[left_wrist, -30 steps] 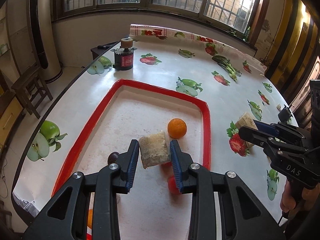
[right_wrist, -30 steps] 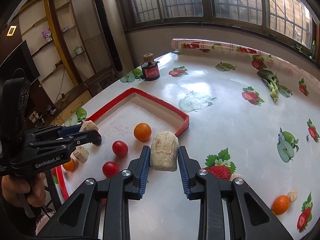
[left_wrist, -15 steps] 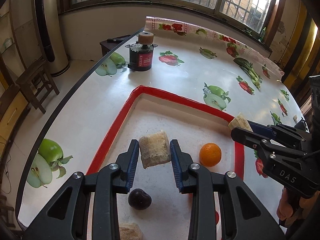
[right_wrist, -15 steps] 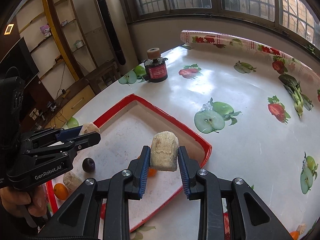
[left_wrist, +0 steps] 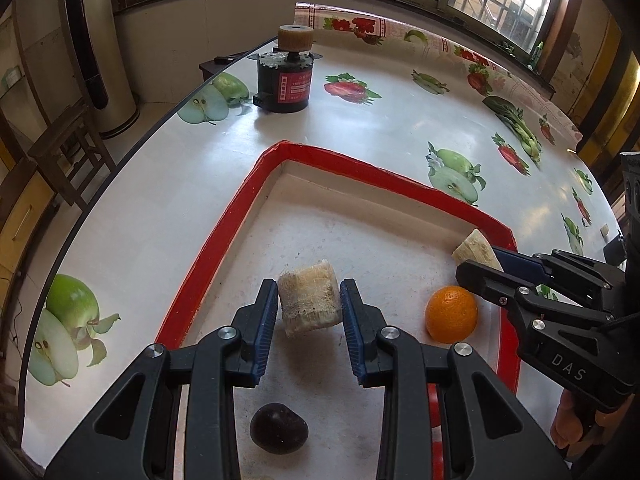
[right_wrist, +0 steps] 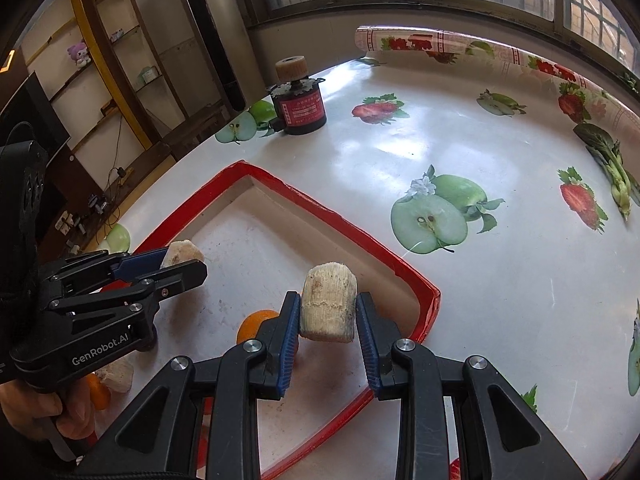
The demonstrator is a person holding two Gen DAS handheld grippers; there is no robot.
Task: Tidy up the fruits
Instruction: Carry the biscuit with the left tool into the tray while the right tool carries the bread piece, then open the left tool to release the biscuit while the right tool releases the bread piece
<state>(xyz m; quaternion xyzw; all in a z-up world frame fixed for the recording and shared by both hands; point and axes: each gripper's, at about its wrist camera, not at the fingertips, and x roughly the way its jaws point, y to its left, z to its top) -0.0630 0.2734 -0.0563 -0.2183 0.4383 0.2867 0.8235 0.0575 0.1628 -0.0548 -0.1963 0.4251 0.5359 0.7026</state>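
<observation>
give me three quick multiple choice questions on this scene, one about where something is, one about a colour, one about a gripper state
1. Where does the black motor stand?
A. inside the tray
B. on the tablecloth beyond the tray's far corner
C. between a gripper's fingers

2. What colour is the tray rim?
A. blue
B. green
C. red

3. What is the left gripper doing?
A. it is shut on a pale fibrous chunk
B. it is open and empty
C. it grips the orange

Answers: 1 B, the motor sits on the cloth past the tray's corner in both wrist views. 2 C, the raised rim is red all along. 3 A, the blue pads press both sides of the pale fibrous chunk, while the orange lies loose on the tray floor.
</observation>
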